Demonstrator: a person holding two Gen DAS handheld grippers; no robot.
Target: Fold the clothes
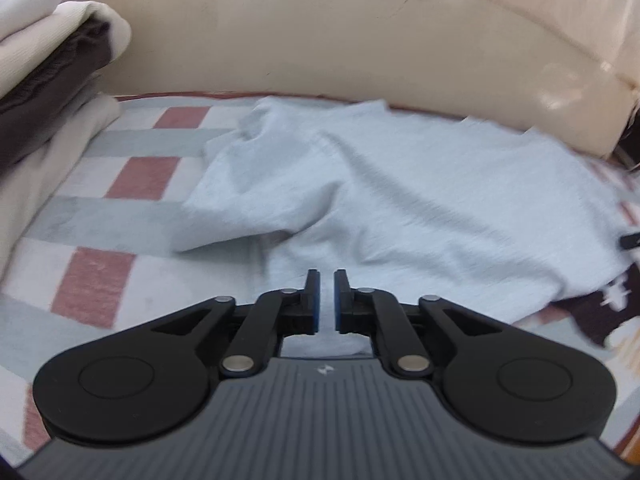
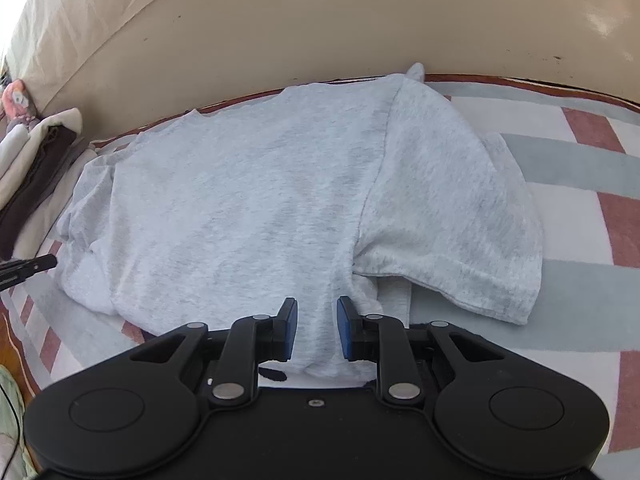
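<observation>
1. Grey marl cotton T-shirt lies spread on a bed cover of white, grey and dusty-red blocks, its far edge against a cream padded headboard.
2. One short sleeve lies flat toward the right of the right wrist view; the other side is rumpled.
3. Black right gripper with blue pads hangs over the shirt's near edge, fingers parted, cloth showing in the gap and neither pad pressing on it.
4. Black left gripper points down at the near part of the same shirt, fingers nearly together with a slim gap; nothing is gripped between them.
5. Stacked folded clothes in cream, white and dark brown sit at the left edge of the bed, well apart from both grippers.
6. Pink soft toy rests beyond that stack.
</observation>
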